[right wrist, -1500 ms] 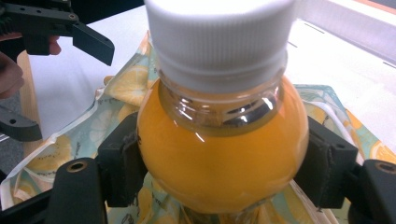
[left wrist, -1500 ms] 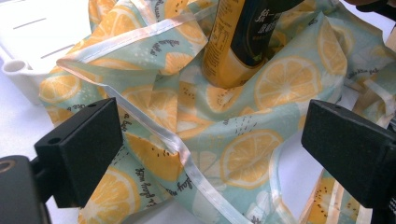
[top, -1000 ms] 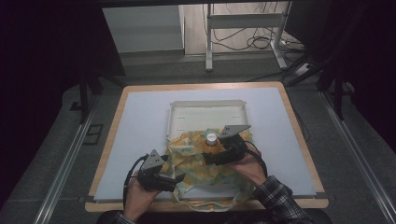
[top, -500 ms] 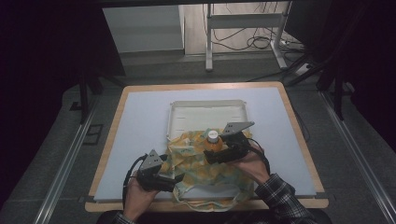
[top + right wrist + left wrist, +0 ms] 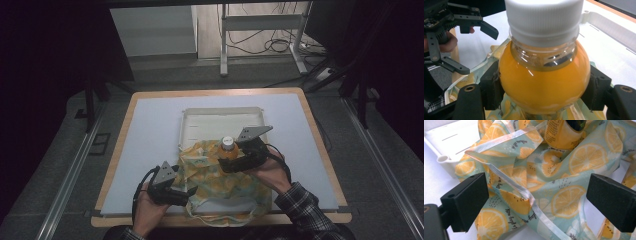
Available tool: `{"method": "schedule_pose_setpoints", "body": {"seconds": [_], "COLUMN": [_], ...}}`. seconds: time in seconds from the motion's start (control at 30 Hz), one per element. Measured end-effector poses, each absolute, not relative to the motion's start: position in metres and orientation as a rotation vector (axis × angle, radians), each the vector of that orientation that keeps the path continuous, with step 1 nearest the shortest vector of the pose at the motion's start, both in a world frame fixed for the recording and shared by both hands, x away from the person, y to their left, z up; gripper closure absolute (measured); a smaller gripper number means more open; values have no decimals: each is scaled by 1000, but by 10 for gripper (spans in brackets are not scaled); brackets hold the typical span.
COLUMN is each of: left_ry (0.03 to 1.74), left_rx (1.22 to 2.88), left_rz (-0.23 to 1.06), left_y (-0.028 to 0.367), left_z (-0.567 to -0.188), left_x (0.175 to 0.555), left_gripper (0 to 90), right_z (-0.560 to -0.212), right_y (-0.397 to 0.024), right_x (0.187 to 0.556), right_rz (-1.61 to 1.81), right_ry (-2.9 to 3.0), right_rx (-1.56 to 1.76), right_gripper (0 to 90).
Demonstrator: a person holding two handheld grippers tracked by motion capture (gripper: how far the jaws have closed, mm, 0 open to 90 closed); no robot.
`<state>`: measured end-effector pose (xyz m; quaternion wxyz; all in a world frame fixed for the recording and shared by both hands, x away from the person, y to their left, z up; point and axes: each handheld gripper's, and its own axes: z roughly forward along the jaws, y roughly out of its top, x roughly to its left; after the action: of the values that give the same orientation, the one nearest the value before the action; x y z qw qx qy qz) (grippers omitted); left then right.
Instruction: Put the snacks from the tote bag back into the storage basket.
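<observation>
A bottle of orange drink (image 5: 228, 150) with a white cap (image 5: 544, 17) stands upright on a lemon-print cloth bag (image 5: 225, 182), and my right gripper (image 5: 231, 161) is shut on its shoulder; both pads (image 5: 492, 88) press the bottle (image 5: 544, 82). The bag (image 5: 544, 182) lies crumpled near the table's front edge, partly over the rim of a white tray (image 5: 220, 122). My left gripper (image 5: 189, 192) is open at the bag's left edge, jaws wide apart above the cloth with nothing pinched. The left gripper (image 5: 474, 45) also shows far off in the right gripper view.
The white tray (image 5: 446, 142) sits mid-table behind the bag on a pale mat (image 5: 150, 135). The wooden table edge (image 5: 220, 220) runs along the front. Dark floor, rails and desk legs (image 5: 225, 45) surround the table.
The right gripper and bottle shifted very slightly; the left gripper stayed put at the bag's edge.
</observation>
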<state>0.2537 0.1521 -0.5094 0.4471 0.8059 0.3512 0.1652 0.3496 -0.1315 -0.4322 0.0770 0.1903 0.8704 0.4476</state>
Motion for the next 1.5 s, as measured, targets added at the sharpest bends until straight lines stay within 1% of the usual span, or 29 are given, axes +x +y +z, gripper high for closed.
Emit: {"method": "schedule_pose_setpoints", "body": {"seconds": [0.1,0.43,0.8,1.5], "left_ry": [875,879,875,866], "left_rx": [1991,1978,1993,1965], "left_rz": [387,372,385,383], "left_y": [152,152,151,154], "left_z": [-510,-510,-510,-507], "left_x": [254,254,254,253], "left_gripper": [44,39,42,43], "right_z": [-430,-419,-407,-391], "right_y": [-131,-131,-131,-127], "right_x": [350,352,356,363], "right_rz": [1347,1360,1366,1370], "right_ry": [2613,2610,2612,2603], "right_rx": [575,570,568,564], "right_gripper": [301,300,301,301]}}
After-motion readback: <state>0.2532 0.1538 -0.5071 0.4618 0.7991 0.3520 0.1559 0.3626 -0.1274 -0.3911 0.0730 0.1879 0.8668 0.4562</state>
